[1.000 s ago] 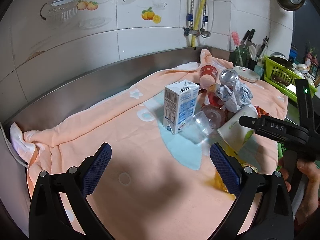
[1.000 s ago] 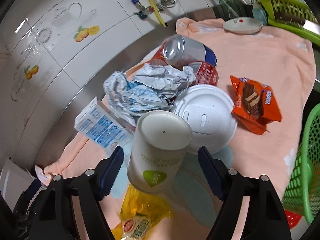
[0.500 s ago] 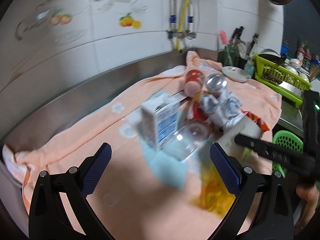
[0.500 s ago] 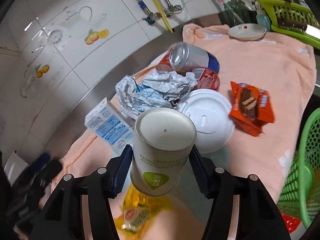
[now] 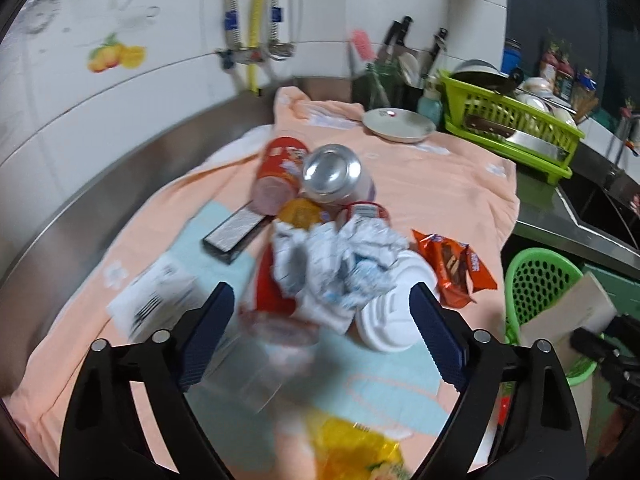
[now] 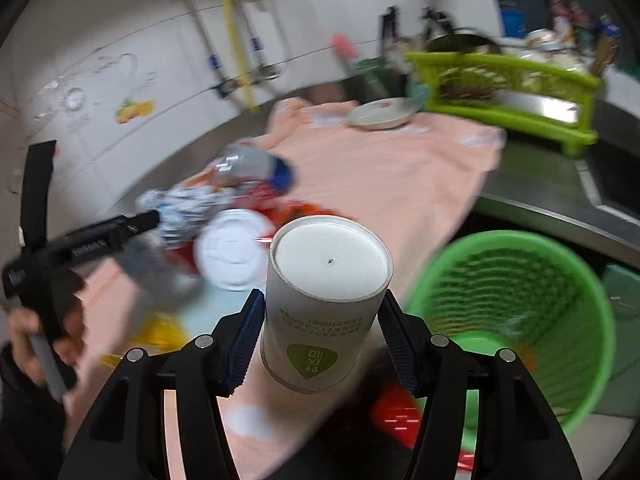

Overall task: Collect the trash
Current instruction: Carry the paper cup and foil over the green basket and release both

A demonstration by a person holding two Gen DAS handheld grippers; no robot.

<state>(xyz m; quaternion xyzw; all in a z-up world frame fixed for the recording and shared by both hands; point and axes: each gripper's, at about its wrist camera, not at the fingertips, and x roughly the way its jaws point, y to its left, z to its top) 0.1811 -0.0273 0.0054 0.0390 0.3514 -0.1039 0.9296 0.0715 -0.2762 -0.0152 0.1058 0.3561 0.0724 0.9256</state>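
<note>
We are pinching the cup (image 6: pixel 326 304) upside down in the right claw (image 6: pixel 322 340), and the bin (image 6: pixel 516 320) is probably lying just to its right.

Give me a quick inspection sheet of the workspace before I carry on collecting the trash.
Surface: steel counter under a peach towel.
Job's things: white paper cup, upside down, gripped; green basket beside the counter, right of the cup.
Clutter: silver can, crumpled wrapper, white lid, orange snack packet, yellow packet, clear plastic cup, blurred.
Grippers: right gripper shut on the cup; left gripper open over the clear cup, jaws just been closing, pads not pressing.
Cables: nothing seen; a yellow hose hangs on the wall.
Surroundings: tiled wall, plate, green dish rack.
</note>
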